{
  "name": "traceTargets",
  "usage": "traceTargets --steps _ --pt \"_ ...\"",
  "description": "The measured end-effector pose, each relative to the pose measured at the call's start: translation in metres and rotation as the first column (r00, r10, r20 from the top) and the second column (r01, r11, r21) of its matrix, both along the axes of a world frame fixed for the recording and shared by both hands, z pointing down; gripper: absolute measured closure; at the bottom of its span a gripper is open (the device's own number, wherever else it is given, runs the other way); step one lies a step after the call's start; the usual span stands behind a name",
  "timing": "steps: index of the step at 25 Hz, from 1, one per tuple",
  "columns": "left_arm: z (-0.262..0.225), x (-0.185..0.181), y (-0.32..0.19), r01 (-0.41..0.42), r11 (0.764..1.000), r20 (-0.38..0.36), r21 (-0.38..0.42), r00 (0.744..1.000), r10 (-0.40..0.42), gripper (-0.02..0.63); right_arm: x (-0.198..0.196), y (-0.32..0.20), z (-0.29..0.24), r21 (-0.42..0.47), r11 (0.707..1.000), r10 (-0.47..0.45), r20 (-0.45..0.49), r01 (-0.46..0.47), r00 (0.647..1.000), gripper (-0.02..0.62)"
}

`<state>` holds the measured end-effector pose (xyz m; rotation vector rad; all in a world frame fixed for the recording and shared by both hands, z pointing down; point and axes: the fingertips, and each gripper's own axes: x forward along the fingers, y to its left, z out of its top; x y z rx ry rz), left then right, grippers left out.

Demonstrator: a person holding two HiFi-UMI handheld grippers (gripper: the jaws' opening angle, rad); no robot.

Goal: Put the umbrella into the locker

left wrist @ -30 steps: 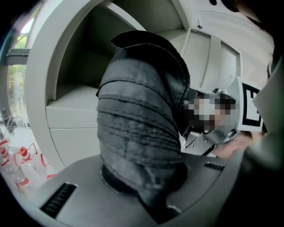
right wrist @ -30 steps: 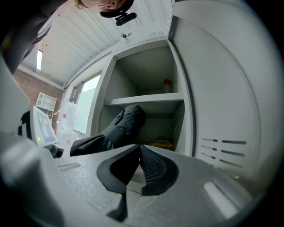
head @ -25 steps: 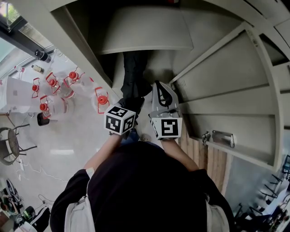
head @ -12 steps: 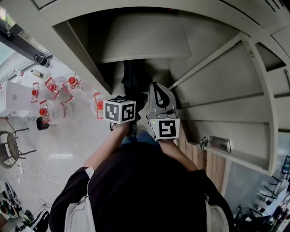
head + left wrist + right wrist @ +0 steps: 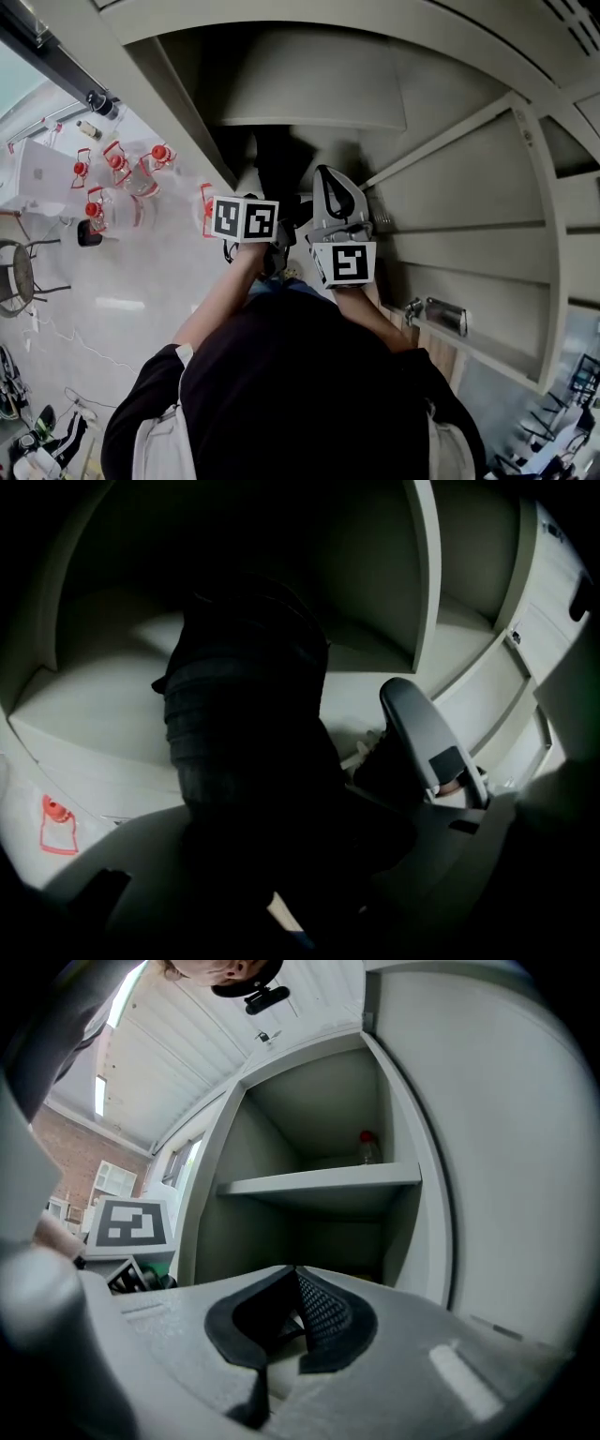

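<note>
One grey locker, open, across the upper half of the head view, with a shelf roofing a dark lower compartment. At frame centre under that shelf, the folded black umbrella: already reaches into the compartment and points inward, probably to slide in lengthwise beneath the shelf. Contact with the locker floor not visible.

Just below it, the left gripper: looks clamped on the umbrella's near end, judging by the dark bundle running straight out of it. In the left gripper view, little but pleated black fabric across the middle, with the jaws lost in shadow beneath.

Right of centre, the right gripper: presses its jaws together on nothing, sits just beside the umbrella and aims up at the shelf, likely held out of the way as a spare guide.

Toward the upper left of the head view, several clear water jugs with red caps on the pale floor. At lower right, a metal handle.

No readable writing anywhere; only black-and-white square markers on each marker cube.
</note>
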<state>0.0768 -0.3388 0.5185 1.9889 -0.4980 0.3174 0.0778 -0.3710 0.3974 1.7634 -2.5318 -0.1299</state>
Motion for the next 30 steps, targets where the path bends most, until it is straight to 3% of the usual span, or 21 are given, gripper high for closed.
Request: traceTargets --steps 5,11,16,21,27,28,29,30 --pt "-0.006 -0.002 0.003 -0.009 1.0 0.017 -0.004 1.0 0.009 0.314 -0.004 0.003 -0.001 0.005 1.0 -0.025 0.007 0.025 1.0 0.592" --pt "-0.012 -0.023 0.001 0.108 0.994 -0.017 -0.03 0.994 -0.108 0.287 -0.004 0.009 0.001 0.0 0.999 -0.039 0.011 0.039 0.999 0.592" --pt "-0.018 -0.05 0.0 0.229 0.973 -0.01 -0.018 0.973 -0.229 0.287 -0.014 0.017 0.002 0.0 0.998 -0.067 0.017 0.067 0.998 0.592" --pt "-0.03 -0.081 0.007 0.286 0.952 0.047 0.106 0.955 -0.293 0.288 -0.026 0.023 0.0 0.009 0.995 -0.1 0.023 0.1 0.995 0.592" --pt "-0.058 -0.119 0.017 0.347 0.884 0.082 0.313 0.917 -0.389 0.29 -0.04 0.029 0.0 0.016 0.989 -0.145 0.018 0.145 0.989 0.592" --pt "-0.06 -0.124 0.02 0.347 0.871 0.1 0.348 0.91 -0.402 0.297 -0.041 0.03 0.001 0.017 0.989 -0.149 0.016 0.149 0.989 0.592" --pt "-0.063 -0.13 0.024 0.343 0.857 0.115 0.383 0.903 -0.413 0.352 -0.042 0.031 0.001 0.015 0.989 -0.149 0.021 0.149 0.989 0.592" --pt "-0.066 -0.134 0.028 0.338 0.844 0.122 0.416 0.899 -0.42 0.512 -0.043 0.032 0.001 0.013 0.989 -0.149 0.03 0.149 0.988 0.592"
